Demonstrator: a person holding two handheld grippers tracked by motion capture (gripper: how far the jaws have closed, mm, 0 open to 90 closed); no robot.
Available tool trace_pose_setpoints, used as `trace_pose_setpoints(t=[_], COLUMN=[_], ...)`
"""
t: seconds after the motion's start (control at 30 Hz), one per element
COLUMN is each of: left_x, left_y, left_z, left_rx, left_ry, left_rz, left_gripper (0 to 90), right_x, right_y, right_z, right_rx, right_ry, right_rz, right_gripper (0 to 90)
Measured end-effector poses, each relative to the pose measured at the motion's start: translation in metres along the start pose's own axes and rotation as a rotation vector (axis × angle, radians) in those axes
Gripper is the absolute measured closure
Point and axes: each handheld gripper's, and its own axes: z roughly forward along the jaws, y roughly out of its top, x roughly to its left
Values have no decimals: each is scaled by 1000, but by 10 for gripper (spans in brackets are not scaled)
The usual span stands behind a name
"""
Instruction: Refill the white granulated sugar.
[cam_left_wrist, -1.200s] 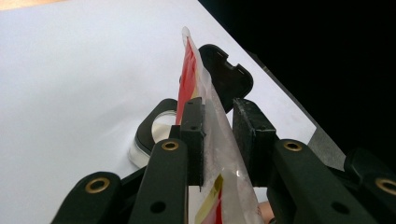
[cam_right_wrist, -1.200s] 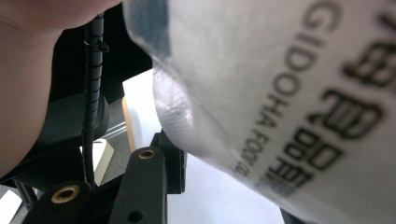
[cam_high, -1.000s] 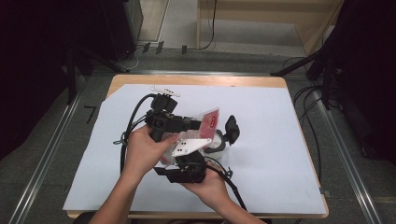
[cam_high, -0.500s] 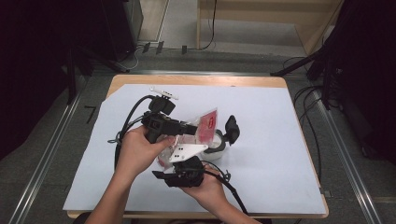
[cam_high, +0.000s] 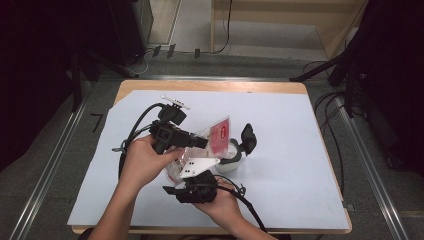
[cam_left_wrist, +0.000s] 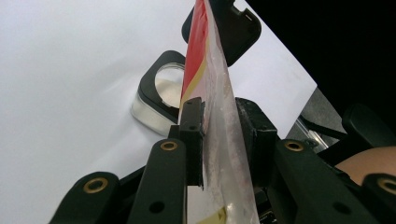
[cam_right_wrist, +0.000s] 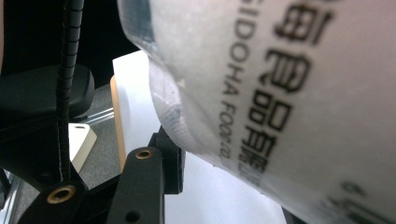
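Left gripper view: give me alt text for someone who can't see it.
The left hand-held gripper pinches a clear food pouch with a red and yellow label edge-on. Beyond it, an open container of white powder sits on white paper.

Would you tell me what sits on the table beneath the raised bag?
Below the bag, held by the left gripper, a small clear container stands open, holding white powder, lid flipped back. The bag hides its near side.

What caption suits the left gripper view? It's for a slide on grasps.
Left tool shut on a clear red-printed pouch, held edge-on above an open black-rimmed container on white paper.
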Motion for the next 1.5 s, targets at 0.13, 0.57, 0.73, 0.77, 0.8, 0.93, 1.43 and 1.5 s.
trace_pose_setpoints(t=[0.13, 0.57, 0.73, 0.77, 0.8, 0.93, 1.43, 1.5], left_x=[0, 4, 5, 6, 7, 9, 14, 15], left_y=[0, -1, -1, -2, -2, -2, -5, -5], left_z=[1, 6, 7, 7, 8, 9, 11, 11], left_rx=[8, 45, 52, 55, 57, 64, 68, 69], left_ry=[-2, -12, -13, -16, -15, -21, -25, -32], left_rz=[0, 12, 0, 3, -2, -17, -21, -22], left_gripper=[741, 738, 739, 739, 741, 747, 810, 811], right_x=[1, 1, 0, 0, 0, -2, -5, -5], right_y=[-2, -7, -10, -11, -11, -14, -18, -18], right_z=[1, 3, 4, 4, 5, 6, 8, 8], right_rx=[5, 15, 19, 22, 24, 33, 62, 63], right_ry=[1, 10, 17, 18, 18, 16, 6, 7], right_rz=[-6, -52, -48, -48, -45, -46, -63, -62], right_gripper=[622, 621, 618, 618, 617, 614, 618, 618])
